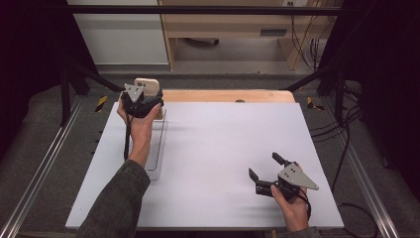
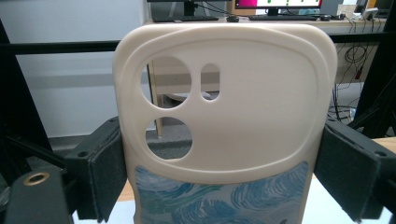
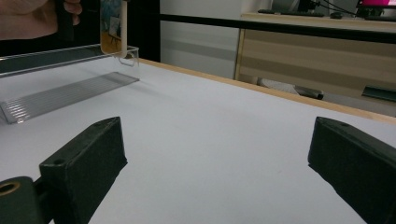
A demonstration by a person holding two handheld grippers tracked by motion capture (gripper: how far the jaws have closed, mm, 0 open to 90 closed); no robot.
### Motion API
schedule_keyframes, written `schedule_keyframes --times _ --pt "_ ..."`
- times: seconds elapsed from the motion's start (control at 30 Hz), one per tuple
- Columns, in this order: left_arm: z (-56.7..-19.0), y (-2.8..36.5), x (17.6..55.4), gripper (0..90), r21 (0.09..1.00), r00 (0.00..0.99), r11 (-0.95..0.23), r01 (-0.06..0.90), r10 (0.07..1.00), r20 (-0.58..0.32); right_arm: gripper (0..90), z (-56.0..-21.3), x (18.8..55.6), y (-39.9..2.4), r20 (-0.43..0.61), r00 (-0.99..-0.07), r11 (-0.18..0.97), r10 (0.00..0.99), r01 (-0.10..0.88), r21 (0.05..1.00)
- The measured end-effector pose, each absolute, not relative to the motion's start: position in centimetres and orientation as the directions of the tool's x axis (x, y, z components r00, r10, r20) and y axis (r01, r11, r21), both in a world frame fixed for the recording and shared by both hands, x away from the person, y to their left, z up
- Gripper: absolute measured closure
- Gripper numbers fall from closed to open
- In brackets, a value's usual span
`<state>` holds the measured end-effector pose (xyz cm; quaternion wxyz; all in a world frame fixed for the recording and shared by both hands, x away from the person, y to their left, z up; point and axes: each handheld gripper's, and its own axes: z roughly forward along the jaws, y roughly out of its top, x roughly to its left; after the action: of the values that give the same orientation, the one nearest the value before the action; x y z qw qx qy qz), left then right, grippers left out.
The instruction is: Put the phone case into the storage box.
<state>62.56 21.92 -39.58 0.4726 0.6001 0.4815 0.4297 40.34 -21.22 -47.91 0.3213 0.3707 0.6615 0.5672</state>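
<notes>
your left gripper (image 1: 143, 99) is at the far left of the counter (image 1: 213, 148), and its fingers (image 2: 100, 172) are clamped on the two side edges of a phone case (image 2: 224, 116). you hold the case upright, its cream back facing the gripper's camera, with the camera cut-outs at the upper left and a blue swirled print across its lower part. in the high view the top of the case (image 1: 147, 85) stands up above your left hand (image 1: 136, 124), over the far end of a clear plastic rack (image 1: 156, 148) that lies on the counter. in the right gripper view the bottom of the case (image 3: 113, 28) sits right at the rack's (image 3: 60, 93) far end; whether it touches is unclear. your right gripper (image 1: 265, 171) rests low at the near right of the counter, well apart from the case, its fingers (image 3: 84, 163) spread wide with nothing between them.
</notes>
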Motion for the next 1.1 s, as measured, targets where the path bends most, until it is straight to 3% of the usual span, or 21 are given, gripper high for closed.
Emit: schedule_keyframes --times 1.1 --pt "-41.1 22.3 62.9 11.1 0.972 0.162 -0.085 0.22 0.986 0.05 3.7 -48.0 40.4 -21.2 -0.002 -0.522 0.084 0.853 0.133 0.988"
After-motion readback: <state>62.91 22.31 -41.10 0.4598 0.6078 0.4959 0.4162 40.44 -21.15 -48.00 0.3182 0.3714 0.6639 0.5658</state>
